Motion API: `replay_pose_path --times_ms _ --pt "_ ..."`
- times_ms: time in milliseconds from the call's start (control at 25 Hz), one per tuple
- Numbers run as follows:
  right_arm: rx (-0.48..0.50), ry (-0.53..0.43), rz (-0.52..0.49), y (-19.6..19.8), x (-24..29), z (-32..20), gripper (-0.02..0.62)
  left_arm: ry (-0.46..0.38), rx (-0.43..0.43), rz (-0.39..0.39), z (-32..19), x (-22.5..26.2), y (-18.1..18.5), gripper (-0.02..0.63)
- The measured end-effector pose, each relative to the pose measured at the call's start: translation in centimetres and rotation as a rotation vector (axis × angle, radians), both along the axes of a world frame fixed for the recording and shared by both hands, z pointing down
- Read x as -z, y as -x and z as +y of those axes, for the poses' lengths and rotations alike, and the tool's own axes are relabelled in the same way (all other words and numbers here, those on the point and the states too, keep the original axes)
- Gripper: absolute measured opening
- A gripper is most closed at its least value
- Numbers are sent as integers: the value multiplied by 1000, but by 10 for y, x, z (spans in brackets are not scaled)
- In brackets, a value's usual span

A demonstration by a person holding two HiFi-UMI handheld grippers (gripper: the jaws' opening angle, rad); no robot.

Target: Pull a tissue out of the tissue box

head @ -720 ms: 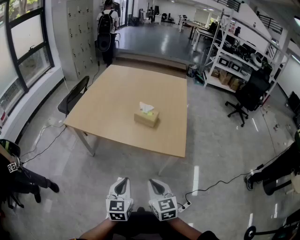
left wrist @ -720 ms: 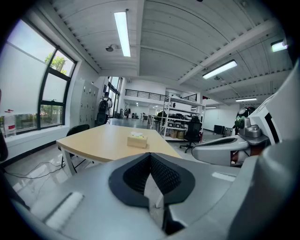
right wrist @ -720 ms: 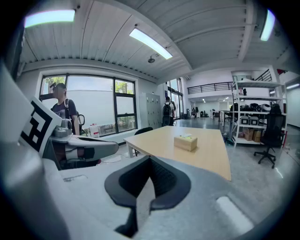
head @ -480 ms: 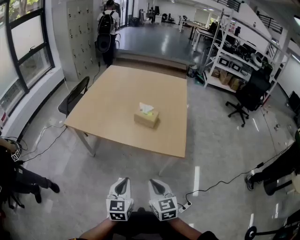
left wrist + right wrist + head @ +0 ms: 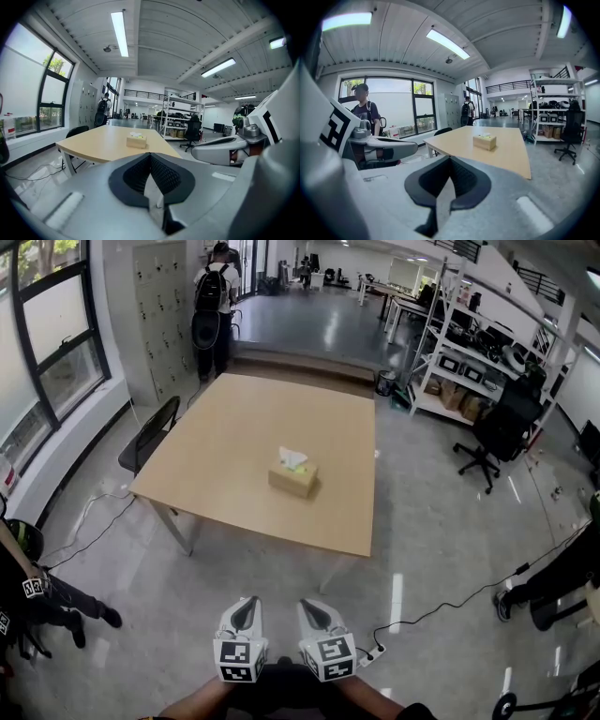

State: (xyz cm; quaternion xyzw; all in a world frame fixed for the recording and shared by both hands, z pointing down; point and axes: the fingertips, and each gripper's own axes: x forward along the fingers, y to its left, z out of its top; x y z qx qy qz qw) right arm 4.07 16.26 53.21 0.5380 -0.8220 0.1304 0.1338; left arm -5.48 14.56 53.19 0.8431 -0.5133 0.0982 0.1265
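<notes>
The tissue box point(image 5: 292, 478) is found unmoved on the table point(image 5: 225, 442), well apart from the left gripper point(image 5: 246, 604) and right gripper point(image 5: 310, 606), whose jaws are kept pressed together, empty. Its print is seemingly too small to be read

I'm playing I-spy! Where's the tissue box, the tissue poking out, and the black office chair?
tissue box point(image 5: 292, 480): head view, its tan front side.
tissue point(image 5: 292, 457): head view, the white tuft on top.
black office chair point(image 5: 506, 418): head view, its backrest.
</notes>
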Motion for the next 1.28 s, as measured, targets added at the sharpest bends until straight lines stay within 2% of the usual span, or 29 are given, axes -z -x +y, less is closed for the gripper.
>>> replay_pose_path --times_ms 480,720,1000,1280 --pt "18 6 -12 2 -5 0 -8 -1 27 -6 4 -2 2 18" --pt "3 -3 -17 5 -7 -24 -9 -12 14 -10 -24 -2 6 18" --pt "-49 21 -47 -12 -6 -37 -9 64 -71 1 -36 -23 -22 18" --pt "-108 108 -12 -14 -30 -76 -9 126 -112 24 -87 -38 -17 18"
